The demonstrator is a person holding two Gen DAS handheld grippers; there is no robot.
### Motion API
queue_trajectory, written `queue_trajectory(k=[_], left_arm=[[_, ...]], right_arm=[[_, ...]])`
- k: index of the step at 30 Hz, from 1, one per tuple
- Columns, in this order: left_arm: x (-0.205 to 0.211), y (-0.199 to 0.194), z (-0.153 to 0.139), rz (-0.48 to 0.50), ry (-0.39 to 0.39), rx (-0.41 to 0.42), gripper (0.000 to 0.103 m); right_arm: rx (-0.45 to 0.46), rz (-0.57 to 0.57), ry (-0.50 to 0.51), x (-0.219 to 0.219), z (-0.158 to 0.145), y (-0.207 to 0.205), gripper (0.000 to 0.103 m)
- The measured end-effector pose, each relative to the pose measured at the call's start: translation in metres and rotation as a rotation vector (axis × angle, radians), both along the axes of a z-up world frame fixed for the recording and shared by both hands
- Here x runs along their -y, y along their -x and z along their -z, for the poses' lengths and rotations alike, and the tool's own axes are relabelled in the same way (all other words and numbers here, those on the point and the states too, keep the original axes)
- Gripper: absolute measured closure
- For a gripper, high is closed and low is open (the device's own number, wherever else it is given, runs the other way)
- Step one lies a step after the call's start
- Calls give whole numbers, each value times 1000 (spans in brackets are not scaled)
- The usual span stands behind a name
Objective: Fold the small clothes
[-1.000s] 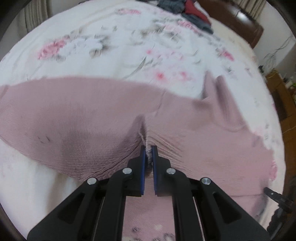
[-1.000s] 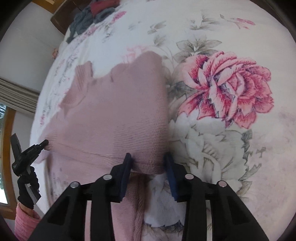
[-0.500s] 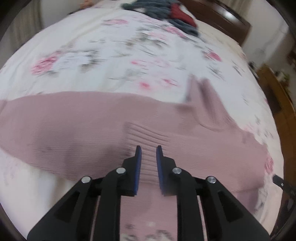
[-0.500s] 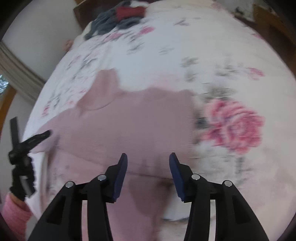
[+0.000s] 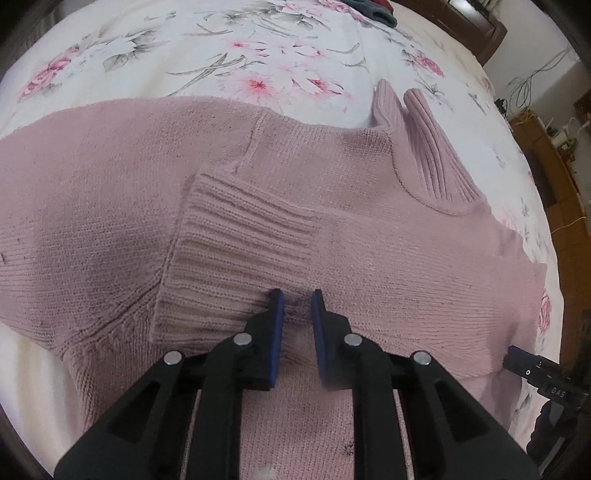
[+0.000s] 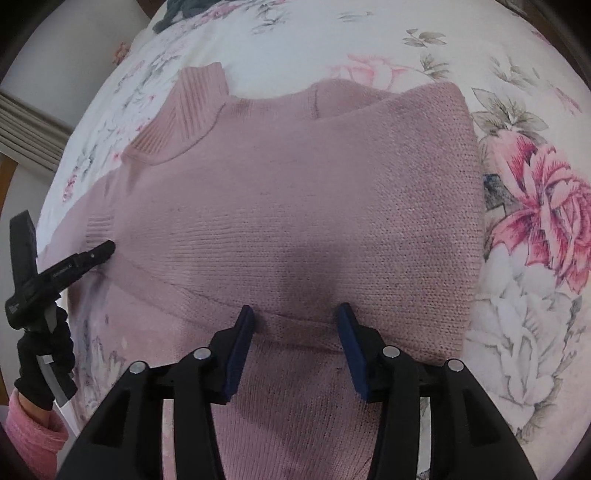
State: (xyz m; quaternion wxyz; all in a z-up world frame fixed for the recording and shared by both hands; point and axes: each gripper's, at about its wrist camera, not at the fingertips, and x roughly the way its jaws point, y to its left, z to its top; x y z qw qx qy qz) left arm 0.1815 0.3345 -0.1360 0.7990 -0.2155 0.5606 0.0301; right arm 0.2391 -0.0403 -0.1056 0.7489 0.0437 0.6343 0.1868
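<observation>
A wide bed covered by a white sheet printed with pink roses and grey-green leaves (image 5: 258, 48) carries everything here. Spread flat across its near part lies a dusty-pink knitted sweater with a ribbed high collar (image 5: 369, 229), its ribbed cuff folded in over the body and its collar pointing toward the far side. At the far edge of the bed rests a small heap of dark grey and red clothes (image 5: 373, 9), well apart from the sweater.
</observation>
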Motion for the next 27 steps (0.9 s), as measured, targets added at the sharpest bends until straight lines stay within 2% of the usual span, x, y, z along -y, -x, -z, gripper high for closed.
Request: queue_trajectory(k=[1,3,5,6,7,9,12,15,20,23,27], left_arm=[[-2,1,-3,0,3,-2,88],[-5,2,-13,-12,6,4,80],[-18,15,-33,-31,-6,55,61],[-30,27,-46,-48,-27,90,48],[-40,35,-52,-62,-44,103,42],[-69,55,-61,-108,-58,113,41],[-139,96,-63,-246,-39,88,40],[-193,121,-62,-368,-51,74,40],[-287,170,-49,-630,39,94,41],[-321,185,-41,-722,79,136,42],[-348,179,-38,-774,120,229,42]], right_arm=[[0,0,3,-2,-3,0,54],[5,9,-9,-4,-15,5,53],[29,-4,-60,-6,-31,14,50],[48,-16,-72,-9,-41,20,44],[63,-29,-75,-12,-48,24,39],[78,-66,-88,-21,-58,35,38],[42,-115,-139,-40,-60,48,38],[14,-158,-171,-64,-56,59,38],[6,-236,-164,-100,-47,82,38],[11,-268,-132,-112,-41,92,38],[4,-266,-111,-120,-31,95,38]])
